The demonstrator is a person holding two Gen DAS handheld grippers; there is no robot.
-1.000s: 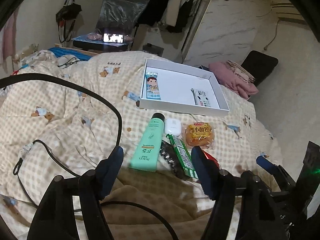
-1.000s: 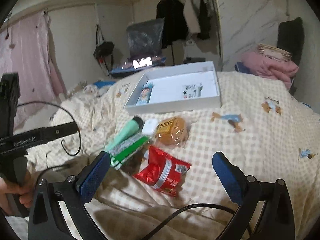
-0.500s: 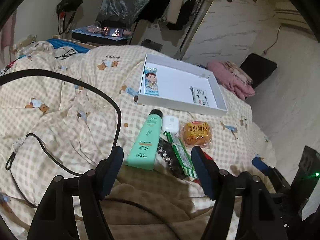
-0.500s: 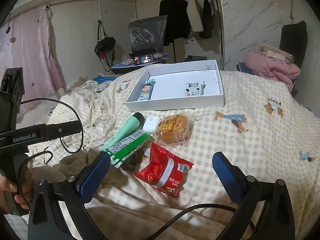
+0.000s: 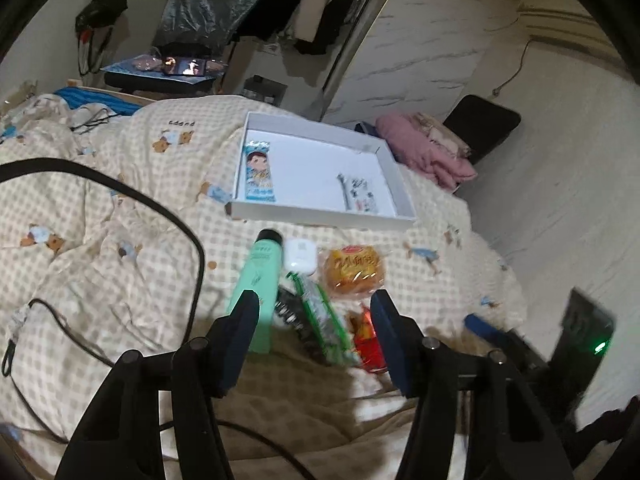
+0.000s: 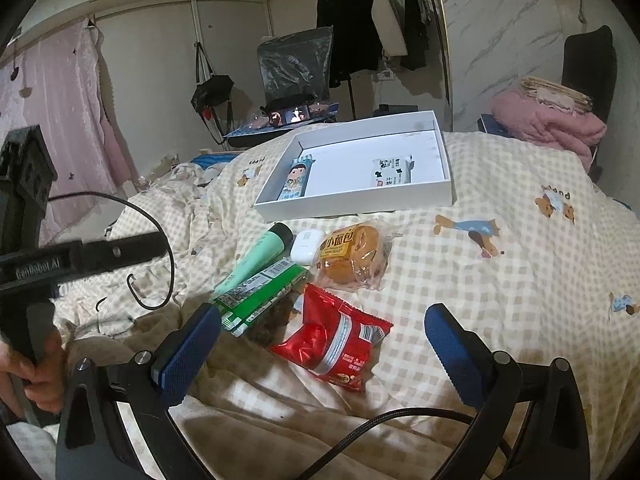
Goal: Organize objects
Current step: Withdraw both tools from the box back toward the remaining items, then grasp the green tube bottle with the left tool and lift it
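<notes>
Status: we're early in the tidy-up. White box sits upper centre of the right wrist view on the checked quilt, and it holds only two packets: a blue cartoon snack packet along its left wall and a small white sachet toward its right. The rest is loose in a cluster just below the box, mid-frame: mint-green tube, white earbud case, bun in clear wrap, green flat pack, red snack bag, plus a dark item under the green pack that we can't identify. So two in, at least five to go by our count. Left gripper sits lower centre of its view; its jaws are closing, at a middling gap, framing the lower end of the green tube and the green pack, but pads press on nothing that we can see. Right gripper is spread wide at the bottom of its frame, the red bag lying between the fingers, untouched. Versus a second ago: the left jaws stood wider then and the tube sat clear between them; now the left finger overlaps the tube's lower end, so we read it as lining up on the tube. Right side looks unchanged, loose items unmoved.
</notes>
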